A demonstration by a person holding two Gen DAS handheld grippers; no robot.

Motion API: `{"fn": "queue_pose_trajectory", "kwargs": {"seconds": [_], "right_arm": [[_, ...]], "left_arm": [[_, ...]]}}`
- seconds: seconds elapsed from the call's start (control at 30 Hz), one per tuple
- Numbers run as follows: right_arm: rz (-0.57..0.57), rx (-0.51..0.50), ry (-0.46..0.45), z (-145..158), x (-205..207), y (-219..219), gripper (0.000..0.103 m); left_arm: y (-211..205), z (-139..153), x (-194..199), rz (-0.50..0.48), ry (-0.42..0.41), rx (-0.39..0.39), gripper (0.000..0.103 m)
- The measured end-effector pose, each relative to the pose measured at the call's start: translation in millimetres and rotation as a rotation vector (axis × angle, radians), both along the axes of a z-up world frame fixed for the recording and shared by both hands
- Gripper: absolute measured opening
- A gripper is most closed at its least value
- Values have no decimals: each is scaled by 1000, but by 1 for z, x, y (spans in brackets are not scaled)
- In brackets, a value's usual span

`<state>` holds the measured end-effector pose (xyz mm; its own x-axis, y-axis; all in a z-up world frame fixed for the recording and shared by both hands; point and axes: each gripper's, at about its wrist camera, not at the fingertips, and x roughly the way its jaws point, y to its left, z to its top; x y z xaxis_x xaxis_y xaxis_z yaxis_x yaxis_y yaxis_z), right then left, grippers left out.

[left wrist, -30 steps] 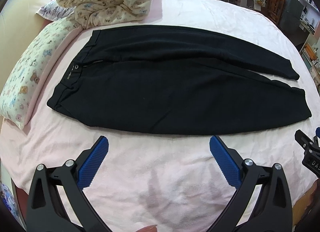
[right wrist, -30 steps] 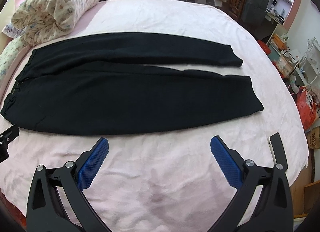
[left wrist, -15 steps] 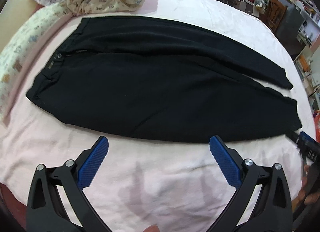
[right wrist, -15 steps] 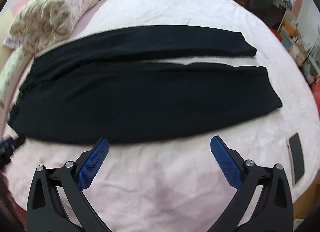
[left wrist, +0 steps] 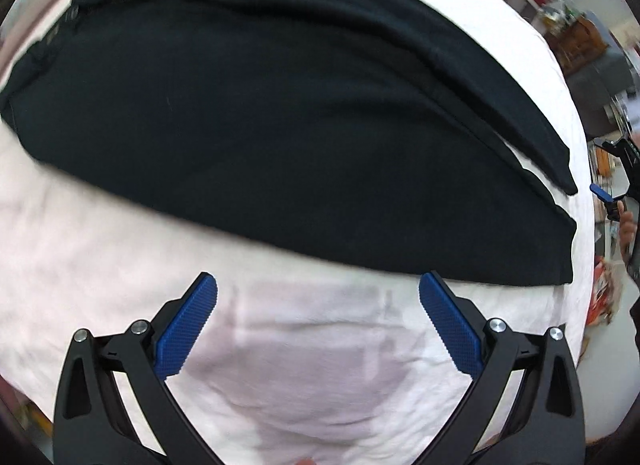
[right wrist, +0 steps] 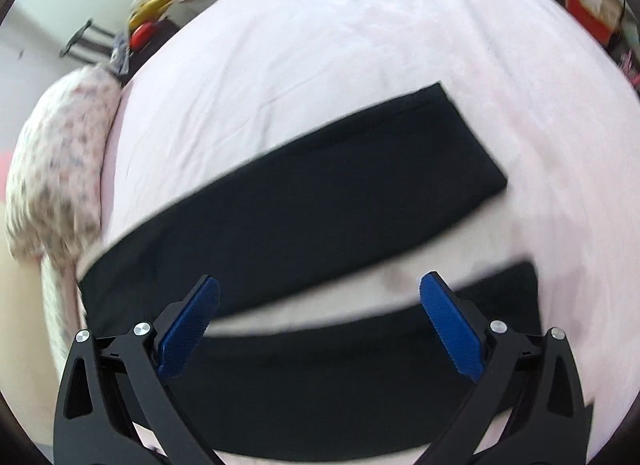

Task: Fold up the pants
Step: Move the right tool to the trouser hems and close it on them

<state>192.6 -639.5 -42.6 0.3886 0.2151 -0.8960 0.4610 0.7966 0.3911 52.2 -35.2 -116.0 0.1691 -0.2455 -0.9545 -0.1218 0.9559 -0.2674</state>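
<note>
Left claw (left wrist: 318,297) spread wide above pink bedsheet (left wrist: 120,265) beside black pants (left wrist: 280,125), right claw (right wrist: 319,297) likewise agape over pant legs.

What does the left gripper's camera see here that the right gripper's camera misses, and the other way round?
Only the left wrist view shows the waistband end of the pants, the other gripper at the far right edge and blurred room furniture.

Only the right wrist view shows the floral bedding at the left and a yellow and red object beyond the bed.

Both show the black pants spread flat on the pink bedsheet, both legs lying apart, and each camera's own gripper, left and right, open and holding nothing.
</note>
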Motion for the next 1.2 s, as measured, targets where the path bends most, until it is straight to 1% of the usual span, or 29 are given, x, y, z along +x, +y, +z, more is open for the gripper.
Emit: {"fn": "queue_pose_trajectory", "kwargs": {"seconds": [0.03,0.1,0.17,0.2,0.23,0.27,0.33,0.37,0.4,0.5,0.57,0.6,0.67,0.7,0.73,0.83,0.9,0.93,1.0,1.03,1.07,1.17,1.2], "right_arm": [[-29,7,6,-4,12,-17,102],[-68,20,14,-10,28,-40,102],[-102,35,10,-19,46,-65,102],[-114,43,10,-23,51,-74,102],[-129,54,15,-29,57,-81,99],[-145,52,22,-35,62,-86,90],[-164,54,48,-46,69,-92,83],[-160,58,56,-53,73,-92,77],[-154,55,64,-56,75,-92,77],[-129,-12,79,-62,82,-91,77],[-146,-56,70,-61,83,-96,77],[-151,-55,65,-62,83,-98,77],[-135,-32,72,-68,84,-96,76],[-113,-25,79,-70,86,-95,67],[-79,-18,82,-72,87,-91,62],[-54,-66,74,-70,83,-88,56],[-50,-91,81,-71,79,-87,42],[-47,-96,78,-71,75,-88,40],[-44,-98,54,-66,70,-86,28],[-41,-100,43,-64,65,-87,25],[-36,-96,25,-60,60,-86,19],[-7,-93,-27,-48,43,-82,15],[0,-92,-44,-44,30,-85,13]], "left_arm": [[-2,-4,-1,15,14,-24,101],[-7,-11,-7,62,55,-114,101],[-14,-19,-13,83,89,-148,101],[-21,-23,-17,72,115,-146,101],[-29,-27,-20,52,149,-149,101],[-34,-30,-23,37,175,-160,101],[-47,-39,-30,16,248,-198,101],[-51,-44,-32,9,268,-205,101],[-57,-45,-34,-6,281,-209,101],[-66,-47,-32,-43,287,-191,101],[-71,-48,-27,-53,291,-182,101],[-74,-49,-24,-56,294,-181,101],[-74,-51,-20,-48,307,-203,101],[-74,-52,-18,-37,317,-228,101],[-75,-53,-16,-31,325,-238,101],[-74,-55,-12,-28,343,-267,101],[-74,-55,-10,-37,352,-283,101],[-74,-56,-10,-41,359,-285,101],[-71,-57,-10,-43,372,-300,101],[-72,-58,-9,-42,378,-316,101],[-71,-58,-8,-44,383,-326,101],[-78,-56,-7,-86,379,-297,101],[-81,-51,-6,-110,356,-271,101]]}}
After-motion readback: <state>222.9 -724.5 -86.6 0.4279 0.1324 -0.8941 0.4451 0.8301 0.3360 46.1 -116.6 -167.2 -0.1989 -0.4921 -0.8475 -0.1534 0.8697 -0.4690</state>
